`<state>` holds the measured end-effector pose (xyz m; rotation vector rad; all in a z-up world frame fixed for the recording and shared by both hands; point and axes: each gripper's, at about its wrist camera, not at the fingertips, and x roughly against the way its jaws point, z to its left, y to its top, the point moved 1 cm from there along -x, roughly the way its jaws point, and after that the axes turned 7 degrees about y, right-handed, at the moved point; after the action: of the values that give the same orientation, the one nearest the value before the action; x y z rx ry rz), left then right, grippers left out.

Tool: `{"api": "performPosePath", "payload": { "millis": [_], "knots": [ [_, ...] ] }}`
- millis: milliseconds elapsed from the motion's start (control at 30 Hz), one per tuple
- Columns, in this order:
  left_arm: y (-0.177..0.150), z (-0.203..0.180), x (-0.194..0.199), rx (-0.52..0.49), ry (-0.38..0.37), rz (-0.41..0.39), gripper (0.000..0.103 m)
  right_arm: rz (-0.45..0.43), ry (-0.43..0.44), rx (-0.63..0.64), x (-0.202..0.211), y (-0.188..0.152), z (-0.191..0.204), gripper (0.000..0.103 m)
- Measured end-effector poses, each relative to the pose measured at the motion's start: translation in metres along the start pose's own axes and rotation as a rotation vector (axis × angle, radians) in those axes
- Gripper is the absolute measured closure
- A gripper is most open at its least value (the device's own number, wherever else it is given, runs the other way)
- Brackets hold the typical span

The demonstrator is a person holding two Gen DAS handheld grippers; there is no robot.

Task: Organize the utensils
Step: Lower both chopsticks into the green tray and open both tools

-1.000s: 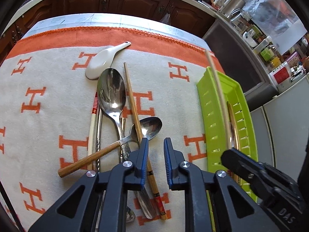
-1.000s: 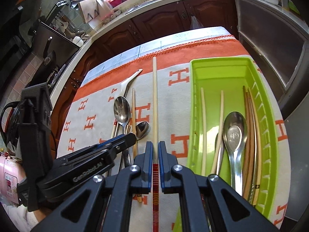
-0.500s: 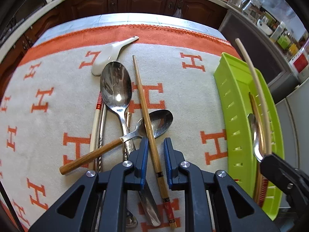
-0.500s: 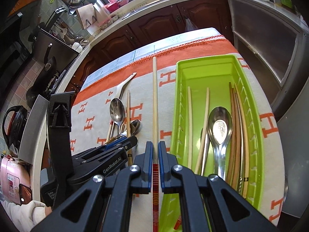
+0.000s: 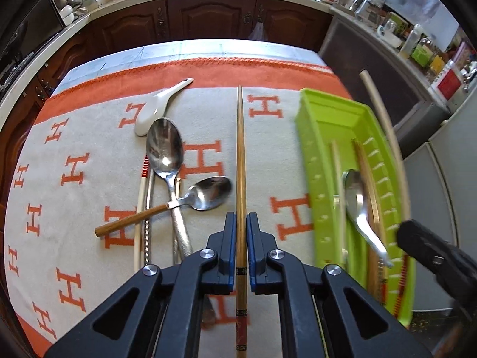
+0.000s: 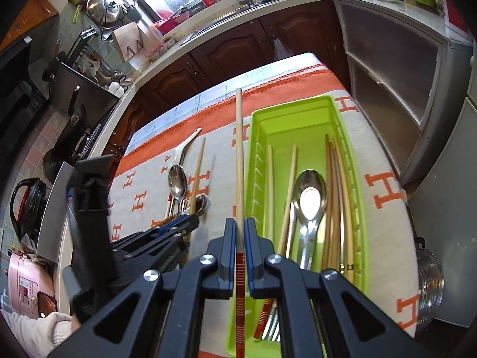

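My left gripper (image 5: 241, 223) is shut on a brown bamboo chopstick (image 5: 240, 149) that runs straight ahead between its fingers, over the cloth. My right gripper (image 6: 239, 227) is shut on a pale chopstick with a red-striped end (image 6: 239, 161) and holds it above the left wall of the green tray (image 6: 357, 161). The tray holds several chopsticks and a steel spoon (image 6: 308, 200). On the cloth lie a white ceramic spoon (image 5: 158, 106), a large steel spoon (image 5: 165, 149), a wood-handled spoon (image 5: 205, 197) and a red-banded chopstick (image 5: 140, 208).
The orange-and-cream cloth (image 5: 74, 164) covers the table. The green tray (image 5: 316, 149) lies along the table's right edge, with a grey cabinet (image 6: 396, 68) beyond it. Dark kitchen cabinets (image 5: 208, 21) stand behind the table's far edge.
My left gripper has closed on the brown chopstick, which now points straight ahead. My right gripper has carried its chopstick rightward over the tray's left wall.
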<state>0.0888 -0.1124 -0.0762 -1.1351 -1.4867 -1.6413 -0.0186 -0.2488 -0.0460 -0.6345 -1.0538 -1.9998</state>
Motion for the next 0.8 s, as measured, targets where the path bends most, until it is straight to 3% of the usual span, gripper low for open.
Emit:
{"api": "performPosePath", "payload": {
  "millis": [300,467,800],
  "knots": [
    [-0.001,-0.047,0.036,-0.058,-0.157,0.028,0.099,0.048,-0.048,-0.050,0.001,-0.003,-0.023,0.097],
    [0.000,-0.059,0.031,-0.053,-0.181,0.056,0.098,0.081,-0.042,-0.086,-0.002,0.000,-0.030,0.096],
    [0.004,-0.062,0.017,-0.027,-0.166,0.102,0.097,-0.007,-0.078,-0.095,0.025,0.005,-0.034,0.096]
  ]
}}
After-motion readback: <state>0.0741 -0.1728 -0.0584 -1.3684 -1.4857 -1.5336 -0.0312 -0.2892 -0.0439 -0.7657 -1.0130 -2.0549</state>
